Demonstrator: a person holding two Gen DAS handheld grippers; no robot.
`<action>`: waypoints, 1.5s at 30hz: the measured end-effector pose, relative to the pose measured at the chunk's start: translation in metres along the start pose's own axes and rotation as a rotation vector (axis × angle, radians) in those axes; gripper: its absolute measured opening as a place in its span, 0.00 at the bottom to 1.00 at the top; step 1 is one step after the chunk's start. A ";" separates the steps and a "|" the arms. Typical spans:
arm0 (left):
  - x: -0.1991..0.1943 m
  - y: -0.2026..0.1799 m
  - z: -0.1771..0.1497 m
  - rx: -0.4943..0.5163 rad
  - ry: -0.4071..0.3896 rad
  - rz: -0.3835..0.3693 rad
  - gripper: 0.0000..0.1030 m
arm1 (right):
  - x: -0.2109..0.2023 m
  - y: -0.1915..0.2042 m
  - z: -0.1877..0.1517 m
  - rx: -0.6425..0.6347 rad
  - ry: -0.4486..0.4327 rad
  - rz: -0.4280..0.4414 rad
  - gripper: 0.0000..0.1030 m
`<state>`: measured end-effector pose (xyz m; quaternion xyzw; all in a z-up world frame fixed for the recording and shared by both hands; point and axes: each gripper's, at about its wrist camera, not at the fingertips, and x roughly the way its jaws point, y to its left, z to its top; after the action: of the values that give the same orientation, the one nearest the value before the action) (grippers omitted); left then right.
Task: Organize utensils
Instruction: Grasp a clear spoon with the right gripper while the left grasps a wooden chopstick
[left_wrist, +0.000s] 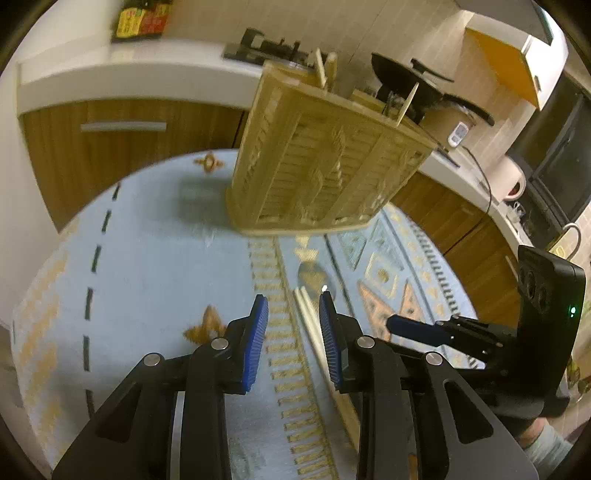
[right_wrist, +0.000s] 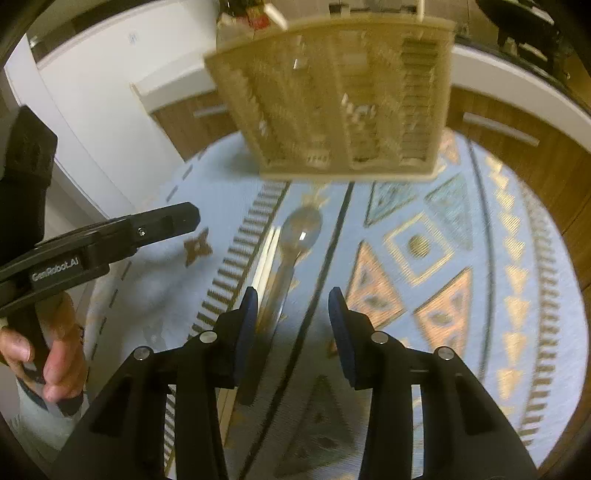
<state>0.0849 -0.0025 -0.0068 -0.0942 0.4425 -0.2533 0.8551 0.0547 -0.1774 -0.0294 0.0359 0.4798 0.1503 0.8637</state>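
Right wrist: "GenRobot.AI" on left tongs (right_wrist: 192, 216)

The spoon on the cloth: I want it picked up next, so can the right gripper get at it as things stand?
Probably yes. The spoon lies bare on the tablecloth, just ahead of the open right gripper; only the chopsticks lie close beside it.

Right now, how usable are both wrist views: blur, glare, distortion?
Left wrist: strong fisheye curvature; utensil holder and tablecloth motion-smeared, left hand-held gripper sharp. Right wrist: heavier smear on the holder, a glare spot on the spoon bowl, right hand-held gripper sharp.
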 end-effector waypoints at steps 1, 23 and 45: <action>0.004 0.002 -0.003 0.000 0.010 -0.004 0.23 | 0.005 0.002 -0.003 -0.001 0.006 -0.012 0.32; 0.026 0.003 -0.015 0.007 0.087 -0.036 0.21 | 0.033 0.048 -0.018 -0.118 -0.013 -0.263 0.10; 0.045 -0.060 -0.036 0.279 0.150 0.238 0.09 | -0.021 -0.033 -0.055 0.077 -0.042 -0.223 0.10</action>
<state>0.0565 -0.0745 -0.0374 0.0974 0.4738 -0.2154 0.8483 0.0059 -0.2192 -0.0487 0.0184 0.4682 0.0341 0.8828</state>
